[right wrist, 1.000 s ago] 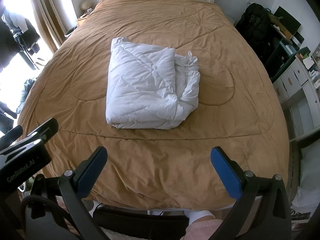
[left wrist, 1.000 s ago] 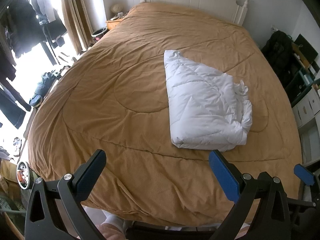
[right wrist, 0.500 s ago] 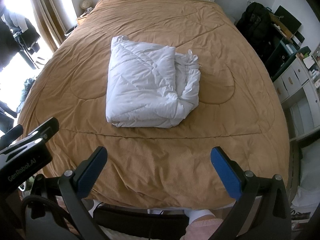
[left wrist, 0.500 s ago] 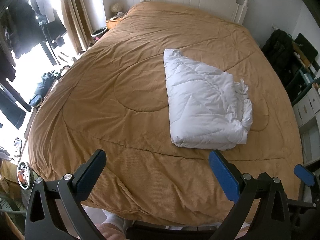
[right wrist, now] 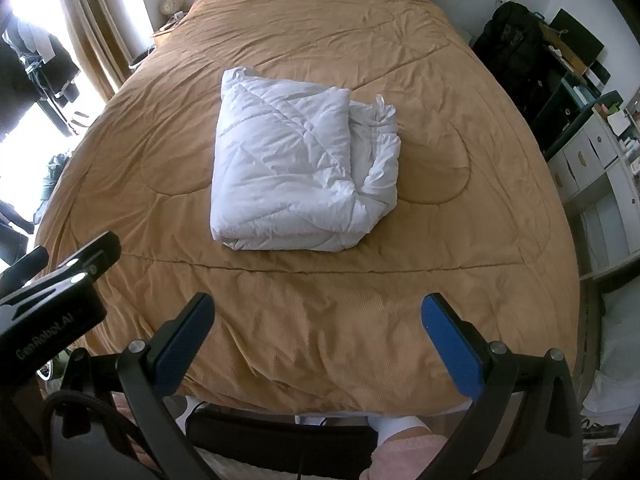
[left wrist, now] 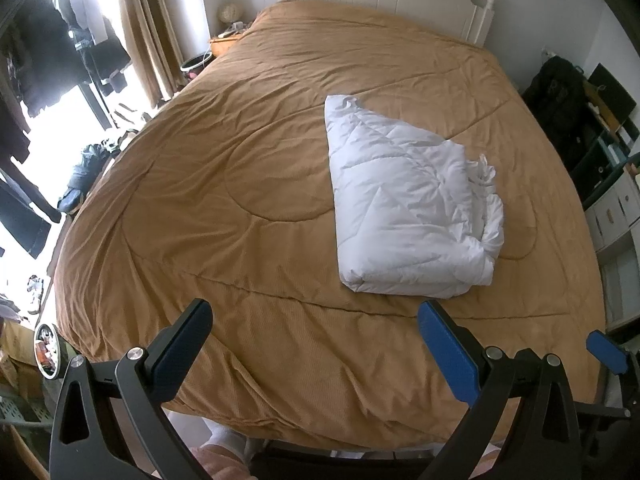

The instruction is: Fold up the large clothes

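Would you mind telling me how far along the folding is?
Done: the white quilt lies in a compact folded bundle on the brown bedspread. In hand: nothing; the left gripper and right gripper hang open, short of it. Left: perhaps tidying the ragged right edge.

Bare bedspread (right wrist: 320,312) lies open before the folded quilt (right wrist: 296,176).

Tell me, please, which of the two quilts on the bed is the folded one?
The white quilt: it lies folded in a compact bundle, while the brown quilt beneath it is spread flat over the whole bed.
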